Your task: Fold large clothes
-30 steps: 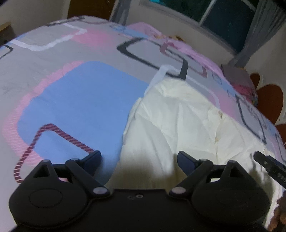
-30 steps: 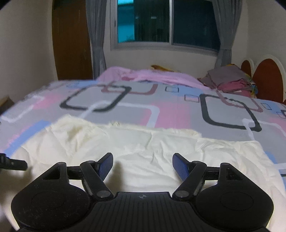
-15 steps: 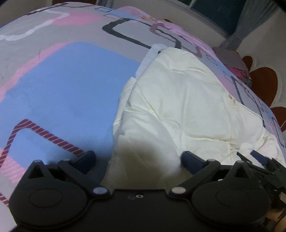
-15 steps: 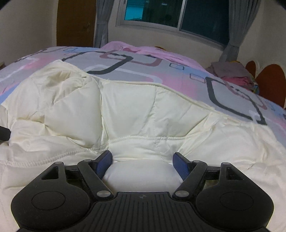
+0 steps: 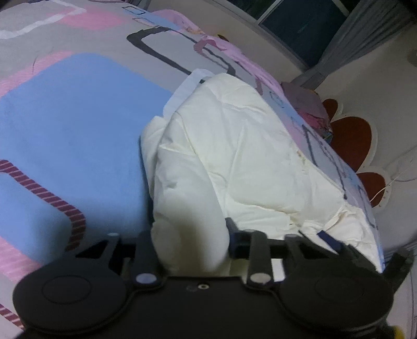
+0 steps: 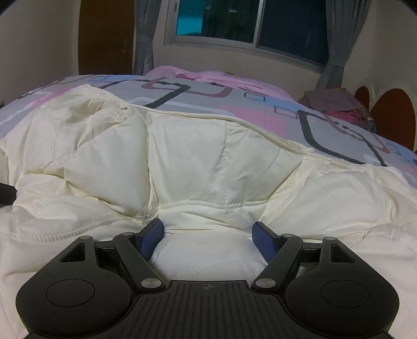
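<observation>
A large cream quilted comforter [image 5: 234,156] lies bunched on the bed, also filling the right wrist view [image 6: 208,161]. My left gripper [image 5: 190,234] has closed in on a thick roll of its near left edge, which bulges between the fingers. My right gripper [image 6: 207,234] has its blue pads [image 6: 151,236] pressed against a puffed fold of the comforter's near edge. The right gripper's tip shows at the lower right of the left wrist view [image 5: 338,242].
The bed has a patterned sheet [image 5: 73,125] of grey, pink and blue with dark rectangles. A pile of folded clothes [image 6: 336,103] sits at the far right by a red headboard [image 6: 391,114]. A window [image 6: 250,23] and curtains are behind.
Both grippers dropped onto the comforter's near edge. The left fingers closed from wide open onto the roll of fabric. The right fingers narrowed slightly on the fold.
</observation>
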Available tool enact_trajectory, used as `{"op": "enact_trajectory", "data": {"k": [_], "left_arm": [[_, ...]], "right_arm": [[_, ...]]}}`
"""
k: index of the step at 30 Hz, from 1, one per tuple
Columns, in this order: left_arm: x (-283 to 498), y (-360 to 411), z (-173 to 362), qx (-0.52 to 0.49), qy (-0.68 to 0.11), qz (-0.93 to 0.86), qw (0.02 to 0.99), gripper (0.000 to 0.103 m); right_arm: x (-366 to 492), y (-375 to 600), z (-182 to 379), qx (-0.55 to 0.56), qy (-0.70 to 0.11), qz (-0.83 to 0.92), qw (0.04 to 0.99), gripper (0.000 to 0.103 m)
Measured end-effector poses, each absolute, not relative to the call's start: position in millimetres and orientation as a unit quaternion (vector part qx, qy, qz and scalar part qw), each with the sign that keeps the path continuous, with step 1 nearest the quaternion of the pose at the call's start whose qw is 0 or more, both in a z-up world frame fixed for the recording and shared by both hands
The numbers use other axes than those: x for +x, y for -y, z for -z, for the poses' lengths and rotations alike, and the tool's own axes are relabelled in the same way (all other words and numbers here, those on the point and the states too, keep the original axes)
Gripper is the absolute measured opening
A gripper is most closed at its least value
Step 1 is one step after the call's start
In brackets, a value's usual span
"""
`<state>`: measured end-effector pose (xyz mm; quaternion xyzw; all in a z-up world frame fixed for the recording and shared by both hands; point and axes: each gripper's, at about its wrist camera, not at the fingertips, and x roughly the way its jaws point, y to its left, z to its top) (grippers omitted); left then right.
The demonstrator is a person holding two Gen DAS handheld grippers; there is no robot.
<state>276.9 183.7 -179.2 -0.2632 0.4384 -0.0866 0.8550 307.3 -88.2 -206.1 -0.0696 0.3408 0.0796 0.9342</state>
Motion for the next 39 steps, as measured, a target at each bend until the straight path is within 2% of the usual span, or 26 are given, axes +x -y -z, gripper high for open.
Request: {"op": "enact_trajectory", "data": {"k": [3, 10, 18, 21, 25, 33, 34, 35, 36, 37, 39], "left_arm": [[271, -177, 167, -0.261, -0.424, 0.094, 0.862, 0.02], [259, -145, 118, -0.231, -0.374, 0.122, 0.89, 0.02], [254, -51, 55, -0.147, -0.335, 0.186, 0.912, 0.02], [255, -26, 51, -0.14, -0.335, 0.191, 0.912, 0.02], [257, 19, 49, -0.114, -0.335, 0.214, 0.911, 0.02], [251, 107, 66, -0.06, -0.339, 0.256, 0.903, 0.02], [252, 115, 70, -0.055, -0.341, 0.258, 0.902, 0.02], [251, 124, 74, -0.047, -0.344, 0.261, 0.901, 0.02], [250, 134, 77, -0.037, -0.344, 0.264, 0.9, 0.02], [247, 143, 79, -0.026, -0.344, 0.267, 0.9, 0.02], [244, 161, 86, -0.009, -0.348, 0.27, 0.898, 0.02]], "right_arm": [[304, 87, 208, -0.073, -0.336, -0.077, 0.936, 0.075], [301, 91, 206, -0.065, -0.336, -0.086, 0.936, 0.074], [310, 118, 175, -0.033, -0.372, -0.136, 0.917, 0.075], [290, 156, 142, -0.027, -0.333, -0.141, 0.932, 0.075], [270, 223, 122, -0.011, -0.324, -0.11, 0.939, 0.075], [236, 337, 130, 0.039, -0.342, -0.01, 0.939, 0.075], [241, 345, 139, 0.063, -0.365, -0.02, 0.928, 0.073], [245, 352, 147, 0.096, -0.38, -0.036, 0.919, 0.056], [249, 354, 151, 0.115, -0.386, -0.047, 0.914, 0.05], [253, 352, 152, 0.118, -0.383, -0.053, 0.915, 0.046], [259, 345, 153, 0.113, -0.376, -0.067, 0.917, 0.045]]}}
